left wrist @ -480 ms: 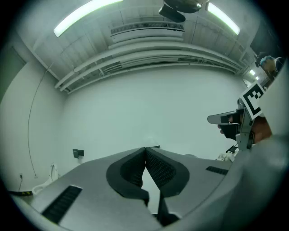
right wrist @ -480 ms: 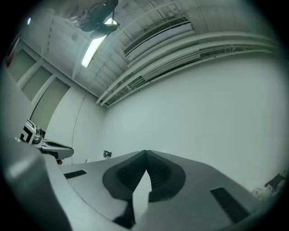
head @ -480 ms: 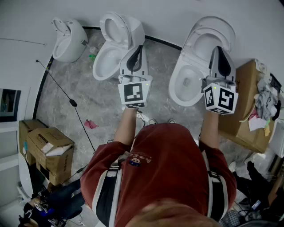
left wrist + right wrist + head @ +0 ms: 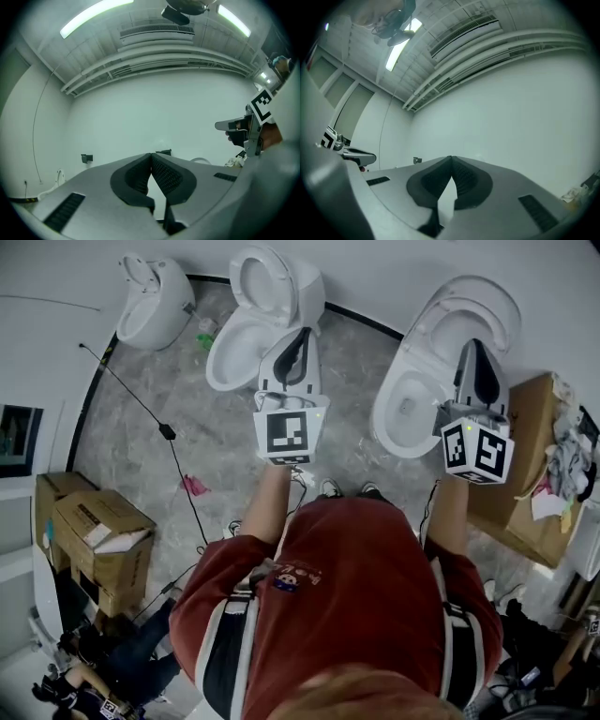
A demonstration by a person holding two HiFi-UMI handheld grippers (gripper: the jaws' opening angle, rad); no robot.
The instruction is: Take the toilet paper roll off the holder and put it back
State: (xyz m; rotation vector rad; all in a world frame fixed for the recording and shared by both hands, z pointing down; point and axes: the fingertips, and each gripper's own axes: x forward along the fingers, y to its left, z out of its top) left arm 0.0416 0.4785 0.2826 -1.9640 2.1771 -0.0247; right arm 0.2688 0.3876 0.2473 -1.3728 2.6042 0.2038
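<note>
No toilet paper roll or holder can be made out in any view. In the head view a person in a red shirt holds both grippers out in front, above the toilets. My left gripper (image 4: 298,341) is shut with nothing between its jaws; in the left gripper view its pads (image 4: 151,157) meet in front of a bare white wall. My right gripper (image 4: 478,352) is also shut and empty, its pads (image 4: 450,160) touching. Each gripper shows in the other's view: the right gripper (image 4: 234,125) and the left gripper (image 4: 358,157). Two small dark wall fixtures (image 4: 86,158) are too small to identify.
Three white toilets stand on the grey marble floor: a small toilet (image 4: 150,306) at left, a middle toilet (image 4: 248,334) and a right toilet (image 4: 422,381) with lids up. Cardboard boxes (image 4: 94,540) lie at left, another box (image 4: 525,456) at right. A black cable (image 4: 169,432) crosses the floor.
The head view has shifted slightly, so the toilets sit a little further right in the picture. Both grippers stay shut and held out in front.
</note>
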